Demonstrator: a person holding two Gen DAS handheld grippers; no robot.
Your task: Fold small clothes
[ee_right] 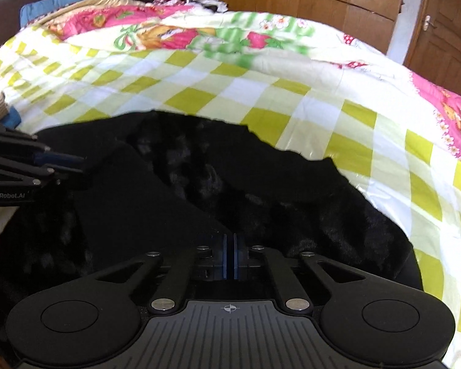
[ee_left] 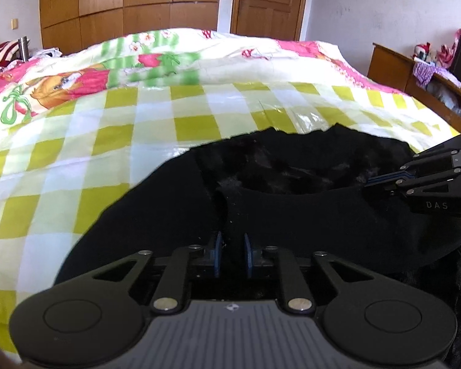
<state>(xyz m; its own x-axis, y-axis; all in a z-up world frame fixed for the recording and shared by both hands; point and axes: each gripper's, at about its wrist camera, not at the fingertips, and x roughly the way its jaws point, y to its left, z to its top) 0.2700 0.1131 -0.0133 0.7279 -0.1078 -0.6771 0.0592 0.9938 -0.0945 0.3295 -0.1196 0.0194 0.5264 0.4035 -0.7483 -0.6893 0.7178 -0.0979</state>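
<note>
2 handheld grippers, the left gripper (ee_left: 233,253) and the right gripper (ee_right: 230,256), each clench a fold of the black garment (ee_left: 292,215) lying rumpled on the checkered quilt (ee_left: 107,141).

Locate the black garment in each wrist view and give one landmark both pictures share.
Left wrist view: the black garment fills the lower centre and right, just ahead of the left hand-held gripper.
Right wrist view: it spreads across the lower left and centre.
Shared landmark: the green-checked quilt beneath it.
</note>
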